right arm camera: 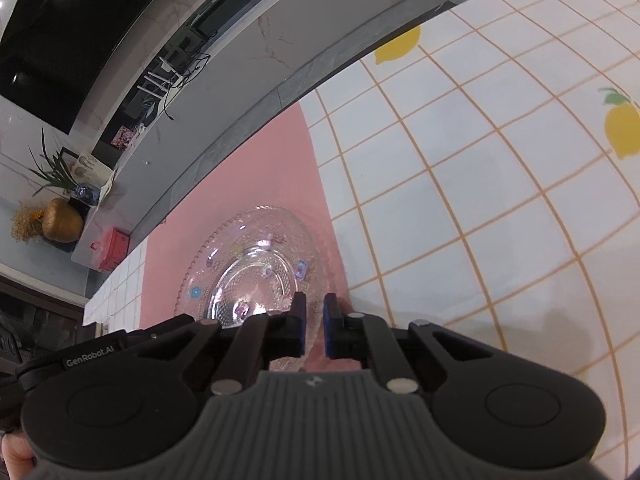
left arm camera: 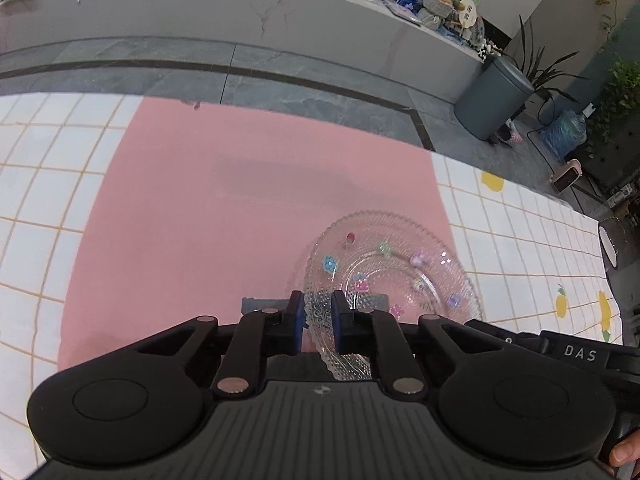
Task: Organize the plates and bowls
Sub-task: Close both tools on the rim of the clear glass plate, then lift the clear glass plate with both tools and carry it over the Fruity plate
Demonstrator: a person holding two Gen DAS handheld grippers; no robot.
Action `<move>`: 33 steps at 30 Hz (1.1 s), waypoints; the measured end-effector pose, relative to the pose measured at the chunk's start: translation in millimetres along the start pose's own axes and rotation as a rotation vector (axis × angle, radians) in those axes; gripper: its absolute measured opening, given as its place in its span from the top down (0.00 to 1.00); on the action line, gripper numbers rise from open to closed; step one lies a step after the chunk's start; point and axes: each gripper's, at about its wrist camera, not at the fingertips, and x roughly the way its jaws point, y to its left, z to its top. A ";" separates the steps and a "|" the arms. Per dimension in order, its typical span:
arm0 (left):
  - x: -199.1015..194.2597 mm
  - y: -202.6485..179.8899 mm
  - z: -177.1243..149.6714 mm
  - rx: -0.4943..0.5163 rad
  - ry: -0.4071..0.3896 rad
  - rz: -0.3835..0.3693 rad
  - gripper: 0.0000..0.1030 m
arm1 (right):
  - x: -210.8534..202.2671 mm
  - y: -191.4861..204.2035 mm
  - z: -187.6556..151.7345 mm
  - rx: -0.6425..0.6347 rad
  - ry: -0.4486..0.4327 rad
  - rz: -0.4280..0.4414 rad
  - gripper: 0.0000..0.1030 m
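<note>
Now the glass plate (left arm camera: 394, 276) is pinched at opposite rims by the left gripper (left arm camera: 318, 312) and right gripper (right arm camera: 314, 316), both clenched on it.

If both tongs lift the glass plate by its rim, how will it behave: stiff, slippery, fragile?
The glass plate looks rigid, so it should not bend. Its beaded rim may give the left tongs and right tongs some hold, though glass is probably slippery. It seems fragile and could chip if dropped.

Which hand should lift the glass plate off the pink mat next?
Neither alone: the left tongs and right tongs each pinch the rim of the glass plate on opposite sides of it, so a two-handed lift off the pink mat looks best.
</note>
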 end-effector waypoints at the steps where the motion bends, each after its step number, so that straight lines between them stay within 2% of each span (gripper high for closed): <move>1: -3.4 -2.3 0.5 0.004 -0.004 -0.002 0.86 | -2.6 0.0 -1.1 0.010 0.004 0.001 0.93; 7: -36.5 -14.4 -10.0 0.030 -0.028 -0.004 0.86 | -31.3 7.1 -13.4 0.016 -0.014 0.027 0.93; 15: -104.2 -35.5 -35.0 0.057 -0.085 0.020 0.86 | -94.7 25.0 -42.3 -0.008 -0.054 0.090 0.94; 22: -160.3 -51.5 -65.3 0.032 -0.147 0.012 0.86 | -147.0 34.5 -75.9 -0.028 -0.093 0.121 0.93; 27: -188.3 -69.0 -96.7 0.037 -0.166 0.000 0.86 | -180.8 20.3 -99.8 -0.005 -0.101 0.140 0.93; 33: -200.6 -97.0 -138.4 0.045 -0.175 -0.020 0.86 | -223.4 -10.3 -128.0 -0.002 -0.126 0.132 0.93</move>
